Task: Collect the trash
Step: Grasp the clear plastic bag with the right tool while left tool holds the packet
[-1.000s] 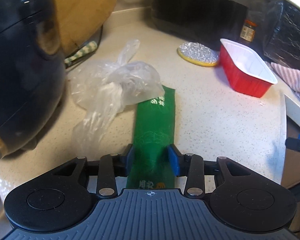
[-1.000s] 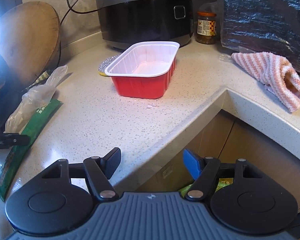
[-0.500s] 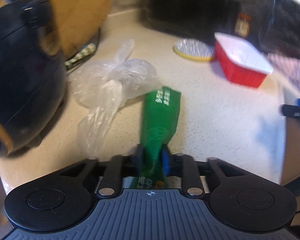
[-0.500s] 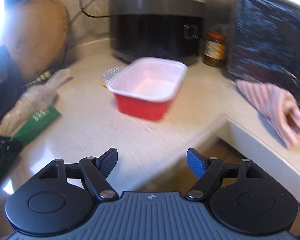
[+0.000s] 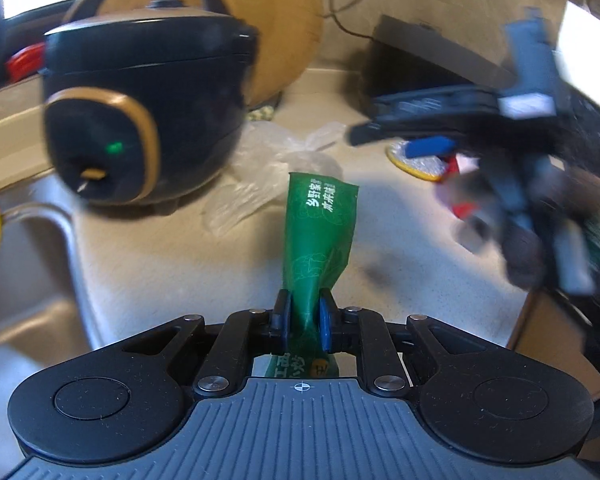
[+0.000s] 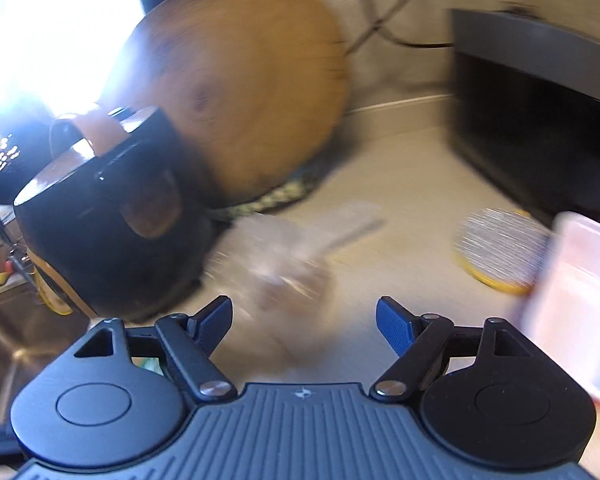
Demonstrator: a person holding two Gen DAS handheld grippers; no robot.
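— We see a glossy green plastic wrapper [image 5: 320, 232], creased, beside a thin, crinkled clear plastic bag [image 5: 268, 168] at centre frame.

— And we note the shiny black rice cooker [image 5: 140, 120] with gold trim upper left, a smooth wooden board [image 6: 240, 88], a speckled stone countertop [image 5: 400, 280], and a brushed metal sink [image 5: 32, 280] at left.

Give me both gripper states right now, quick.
Left gripper: closed on the green wrapper.
Right gripper: open, jaws just widening, holding nothing.
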